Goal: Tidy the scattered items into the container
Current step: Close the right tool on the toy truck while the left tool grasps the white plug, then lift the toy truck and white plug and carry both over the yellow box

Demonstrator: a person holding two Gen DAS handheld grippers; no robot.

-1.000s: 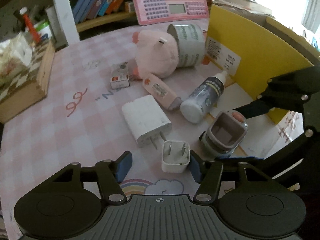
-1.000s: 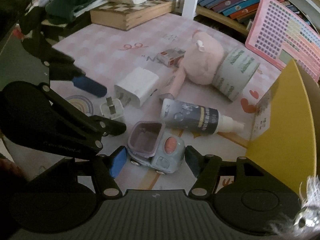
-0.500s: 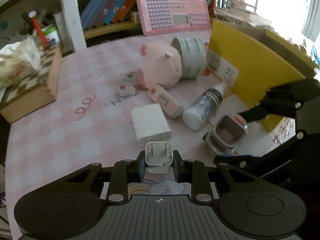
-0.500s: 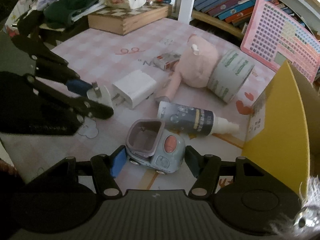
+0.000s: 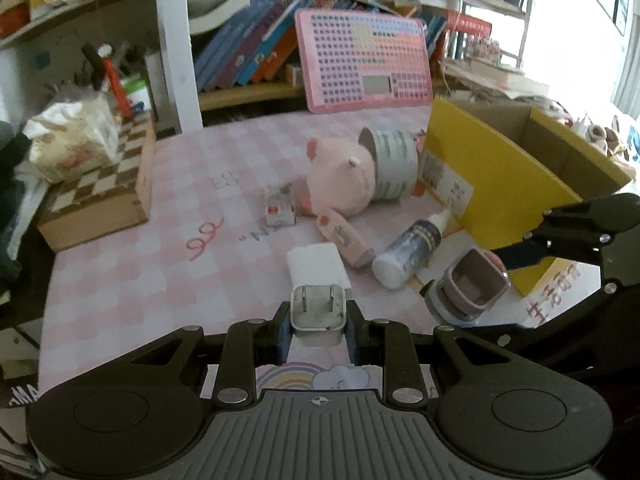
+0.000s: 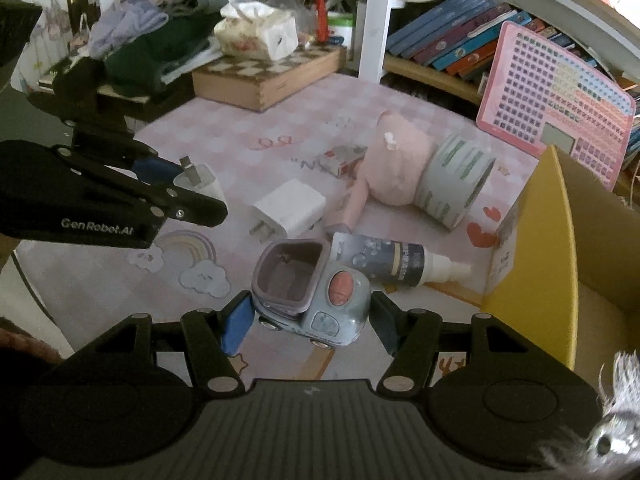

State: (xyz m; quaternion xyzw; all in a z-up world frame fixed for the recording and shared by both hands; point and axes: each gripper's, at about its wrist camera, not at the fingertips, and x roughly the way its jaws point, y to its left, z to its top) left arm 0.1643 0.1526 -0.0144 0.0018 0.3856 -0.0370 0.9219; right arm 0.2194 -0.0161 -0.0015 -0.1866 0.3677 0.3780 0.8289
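Observation:
My left gripper (image 5: 318,326) is shut on a small white plug adapter (image 5: 318,314), held above the mat; it also shows in the right wrist view (image 6: 198,182). My right gripper (image 6: 310,320) is shut on a grey-blue toy truck (image 6: 310,292), seen too in the left wrist view (image 5: 470,286). A larger white charger (image 5: 318,266), a pink tube (image 5: 344,238), a spray bottle (image 5: 410,254), a pink plush pig (image 5: 340,176), a tape roll (image 5: 394,164) and a small red-white box (image 5: 280,206) lie on the pink checked mat. The yellow cardboard box (image 5: 492,184) stands open at the right.
A wooden chessboard box (image 5: 100,200) with a tissue pack (image 5: 70,146) stands at the left. A pink keyboard toy (image 5: 362,66) leans on a bookshelf (image 5: 248,60) at the back. A white post (image 5: 176,44) rises behind the mat.
My left gripper shut on the small plug adapter and lifted it off the mat. My right gripper closed in on the toy truck and raised it slightly.

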